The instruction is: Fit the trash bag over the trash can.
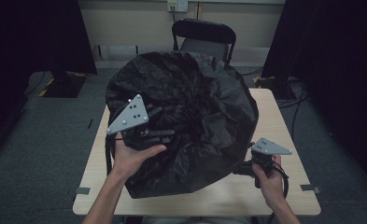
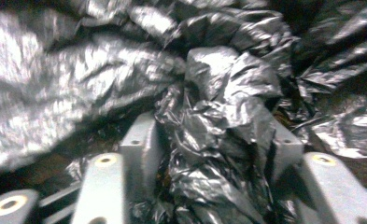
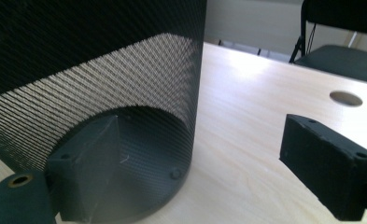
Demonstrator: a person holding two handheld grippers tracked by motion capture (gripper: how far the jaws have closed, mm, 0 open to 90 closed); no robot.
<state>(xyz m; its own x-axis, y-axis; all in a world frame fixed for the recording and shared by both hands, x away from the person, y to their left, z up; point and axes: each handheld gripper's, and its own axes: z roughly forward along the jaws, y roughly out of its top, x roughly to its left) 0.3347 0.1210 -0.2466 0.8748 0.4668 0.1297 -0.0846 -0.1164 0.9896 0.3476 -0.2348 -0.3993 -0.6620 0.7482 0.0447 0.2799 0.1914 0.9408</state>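
At the nine o'clock side of the pale wooden tabletop (image 1: pixel 284 135) the left tongs (image 1: pixel 160 125) reach into the crumpled black plastic bin bag (image 1: pixel 190 107) that billows over the middle of the tabletop and drapes down its near side toward six o'clock. In the left gripper view a twisted bunch of that film stands between the two grey jaws, which are spread partway; whether the pads (image 2: pixel 141 144) press on the plastic or have let it go I cannot tell, though the gap looks slack. At the four o'clock side the right tongs (image 1: pixel 239 169) sit low beside the bag's skirt. The right gripper view shows them released — the jaws stand wide apart with nothing gripped — and just in front of the near jaw rises the dark cylindrical wire-mesh waste bin (image 3: pixel 102 102), standing upright on the tabletop under the bag.

My reading is that the step in hand is fitting the bag as a liner over the bin: the film is spread above it but not yet tucked or pulled snug. The next move likely calls for a fresh hold on the bag's edge with the left tongs, and for the right tongs to steady the mesh wall or draw the skirt down — slowly, since thin film slips and tears.
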